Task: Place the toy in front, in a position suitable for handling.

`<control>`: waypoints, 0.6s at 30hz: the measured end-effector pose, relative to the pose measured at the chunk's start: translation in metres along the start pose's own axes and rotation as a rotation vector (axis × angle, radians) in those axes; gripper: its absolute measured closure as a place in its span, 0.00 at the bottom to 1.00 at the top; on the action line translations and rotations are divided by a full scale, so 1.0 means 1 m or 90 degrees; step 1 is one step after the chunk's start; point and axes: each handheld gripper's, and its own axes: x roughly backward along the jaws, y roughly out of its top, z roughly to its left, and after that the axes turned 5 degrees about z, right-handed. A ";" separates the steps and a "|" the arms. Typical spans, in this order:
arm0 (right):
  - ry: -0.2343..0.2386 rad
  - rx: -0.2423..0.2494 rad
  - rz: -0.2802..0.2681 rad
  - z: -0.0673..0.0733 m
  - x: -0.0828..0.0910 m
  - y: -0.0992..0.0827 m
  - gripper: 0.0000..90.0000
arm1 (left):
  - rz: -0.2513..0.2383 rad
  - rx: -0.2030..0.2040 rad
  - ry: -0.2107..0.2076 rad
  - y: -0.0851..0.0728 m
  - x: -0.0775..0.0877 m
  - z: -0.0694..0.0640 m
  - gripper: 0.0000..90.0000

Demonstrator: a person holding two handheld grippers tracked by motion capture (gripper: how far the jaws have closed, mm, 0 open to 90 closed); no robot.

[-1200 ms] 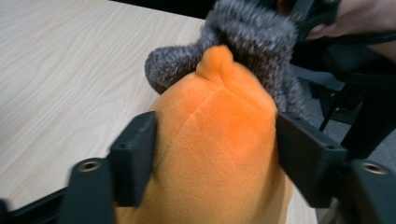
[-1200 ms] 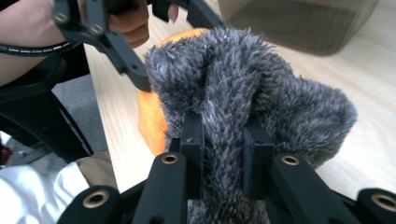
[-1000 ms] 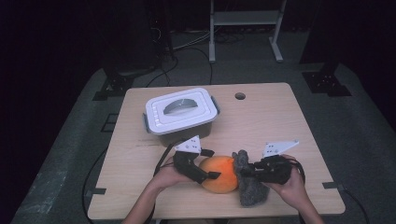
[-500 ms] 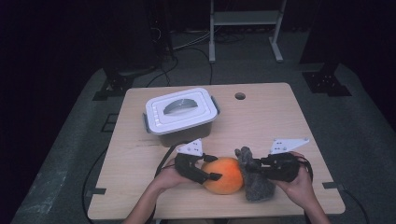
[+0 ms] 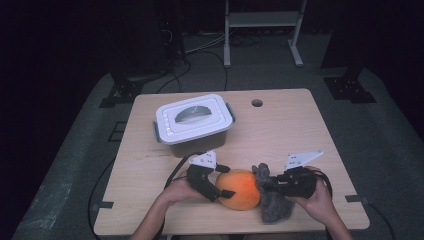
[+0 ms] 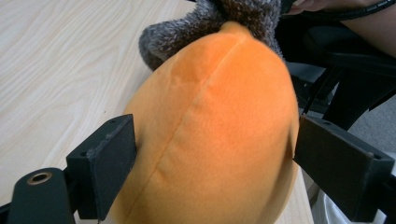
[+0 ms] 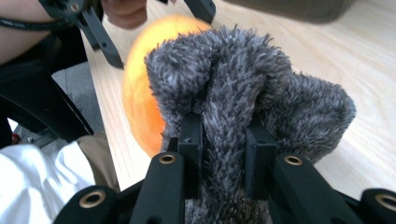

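A round orange plush toy (image 5: 241, 189) with a grey fuzzy part (image 5: 274, 207) lies near the table's front edge. My left gripper (image 5: 220, 182) straddles the orange body (image 6: 219, 107). Its jaws have just been opening and now stand wide, with the pads against the toy's sides and no dent in it (image 6: 215, 154). From the other side my right gripper (image 5: 267, 186) is shut on a fold of the grey fuzzy fabric (image 7: 243, 79), pinched between its pads (image 7: 223, 135). The orange body (image 7: 140, 93) lies just behind that fold.
A grey box with a white lid (image 5: 194, 120) stands at the back left of the wooden table (image 5: 290, 130). A small round hole (image 5: 257, 103) is near the far edge. A metal stand (image 5: 262, 20) stands on the floor behind.
Both hands stay at the plush toy, and the toy and the right hand have shifted only slightly. The right gripper keeps its hold on the grey fabric.
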 end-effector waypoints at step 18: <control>-0.038 0.013 -0.030 0.006 0.019 0.009 0.81 | 0.033 -0.024 0.052 0.011 0.006 -0.010 0.41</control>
